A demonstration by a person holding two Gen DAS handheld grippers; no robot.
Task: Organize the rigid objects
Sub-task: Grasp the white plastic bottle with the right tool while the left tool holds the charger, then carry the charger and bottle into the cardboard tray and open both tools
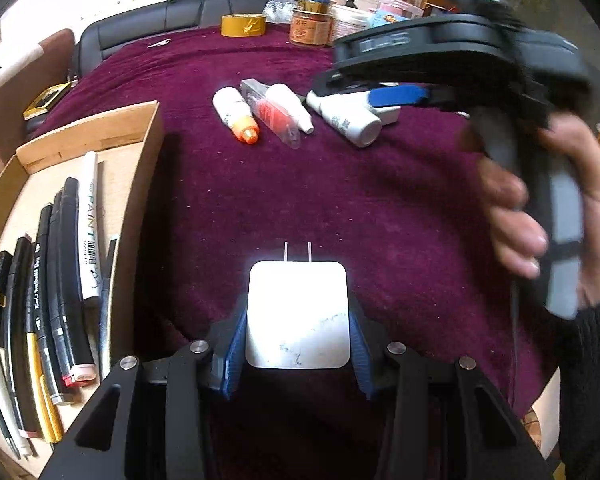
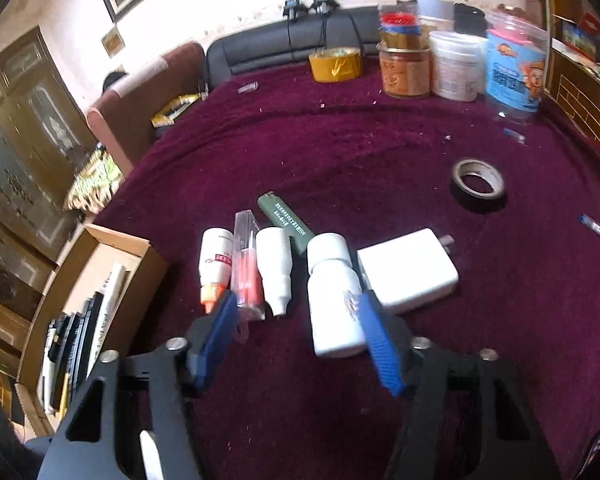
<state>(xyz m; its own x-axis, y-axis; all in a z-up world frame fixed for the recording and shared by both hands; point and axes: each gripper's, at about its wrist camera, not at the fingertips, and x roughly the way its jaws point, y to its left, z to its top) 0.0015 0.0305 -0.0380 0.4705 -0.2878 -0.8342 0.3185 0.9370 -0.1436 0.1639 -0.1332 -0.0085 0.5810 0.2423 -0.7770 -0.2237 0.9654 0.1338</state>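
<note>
My left gripper (image 1: 298, 320) is shut on a white plug adapter (image 1: 298, 316), its two prongs pointing away, held over the purple cloth. My right gripper (image 2: 296, 316) is open over a row of small objects: an orange-capped white bottle (image 2: 214, 266), a clear tube with a red insert (image 2: 247, 270), a white dropper bottle (image 2: 276, 266), a green lighter (image 2: 288, 222), a white pill bottle (image 2: 332, 296) and a second white adapter (image 2: 410, 270). The pill bottle lies by its right finger. In the left wrist view the right gripper (image 1: 396, 94) hovers over the pill bottle (image 1: 346, 118).
A cardboard box (image 1: 140, 168) of pens and markers stands at the left. A black tape roll (image 2: 478, 186) lies to the right. A yellow tape roll (image 2: 334, 64), jars and tubs (image 2: 456, 66) line the far edge. A hand (image 1: 540, 208) holds the right gripper's handle.
</note>
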